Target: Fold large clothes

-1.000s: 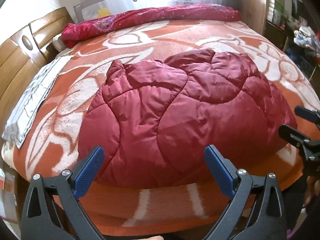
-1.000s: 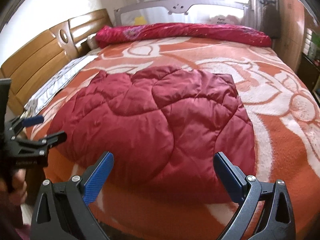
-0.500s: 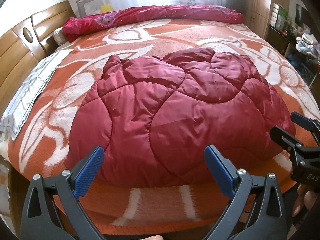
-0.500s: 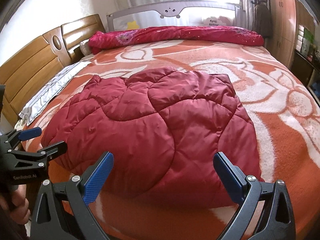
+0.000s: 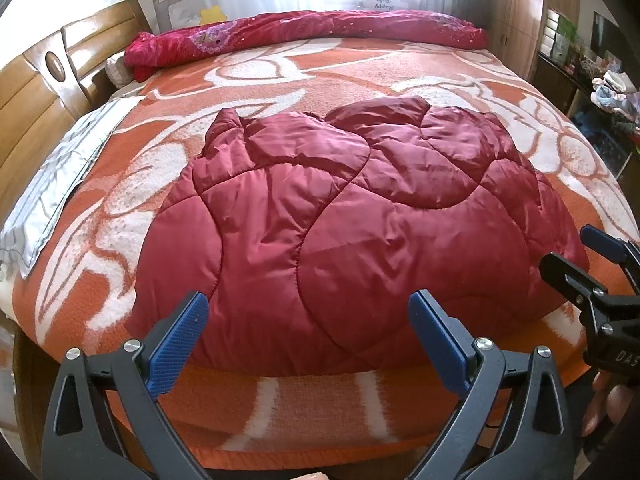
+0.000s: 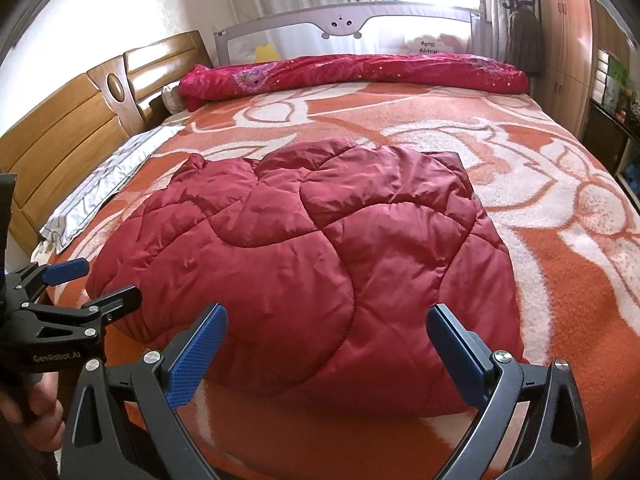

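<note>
A dark red quilted padded garment lies in a folded, puffy heap on the orange and white blanket, near the bed's front edge. My left gripper hovers open just before the garment's near hem, with nothing between its blue pads. My right gripper is open too, held over the near right part of the hem. Each gripper shows in the other's view: the right gripper at the garment's right side, the left gripper at its left corner. Neither touches the cloth.
A wooden headboard runs along the left. A rolled pink-red quilt lies at the far side below a grey bed rail. A grey-white pillowcase lies at the left edge. Wardrobe and cluttered shelves stand at right.
Both grippers have risen and tilted, so more of the room shows. The garment lies as before. Both grippers stay open.
</note>
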A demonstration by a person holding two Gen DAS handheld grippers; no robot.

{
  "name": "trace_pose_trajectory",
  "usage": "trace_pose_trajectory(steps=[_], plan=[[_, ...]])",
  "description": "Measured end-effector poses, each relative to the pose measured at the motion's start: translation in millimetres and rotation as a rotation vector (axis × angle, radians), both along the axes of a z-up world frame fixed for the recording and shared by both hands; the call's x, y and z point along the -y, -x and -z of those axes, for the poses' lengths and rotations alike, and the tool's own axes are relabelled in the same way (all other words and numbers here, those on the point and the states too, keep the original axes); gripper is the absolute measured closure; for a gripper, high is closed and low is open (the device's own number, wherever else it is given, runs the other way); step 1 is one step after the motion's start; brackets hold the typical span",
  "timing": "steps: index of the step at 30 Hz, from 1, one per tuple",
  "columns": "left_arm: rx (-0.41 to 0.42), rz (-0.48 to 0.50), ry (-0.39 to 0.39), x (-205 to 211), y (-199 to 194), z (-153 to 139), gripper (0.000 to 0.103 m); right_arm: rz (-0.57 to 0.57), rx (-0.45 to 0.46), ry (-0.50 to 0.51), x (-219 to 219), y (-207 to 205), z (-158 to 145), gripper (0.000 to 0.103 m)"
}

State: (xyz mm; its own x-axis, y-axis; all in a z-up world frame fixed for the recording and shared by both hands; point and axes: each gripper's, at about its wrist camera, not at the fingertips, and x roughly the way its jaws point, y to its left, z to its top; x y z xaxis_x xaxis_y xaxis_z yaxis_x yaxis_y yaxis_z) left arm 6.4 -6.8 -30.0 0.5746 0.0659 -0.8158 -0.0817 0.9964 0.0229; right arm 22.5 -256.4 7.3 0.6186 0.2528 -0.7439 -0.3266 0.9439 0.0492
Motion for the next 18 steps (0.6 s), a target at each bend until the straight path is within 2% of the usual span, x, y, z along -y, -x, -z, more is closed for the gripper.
trace_pose_trajectory(steps=[18], plan=[[0.001,-0.004,0.006,-1.2,-0.2,-2.1,0.002,-0.004,-0.002,0.001,-2.1,0.6,-0.6,0.002]])
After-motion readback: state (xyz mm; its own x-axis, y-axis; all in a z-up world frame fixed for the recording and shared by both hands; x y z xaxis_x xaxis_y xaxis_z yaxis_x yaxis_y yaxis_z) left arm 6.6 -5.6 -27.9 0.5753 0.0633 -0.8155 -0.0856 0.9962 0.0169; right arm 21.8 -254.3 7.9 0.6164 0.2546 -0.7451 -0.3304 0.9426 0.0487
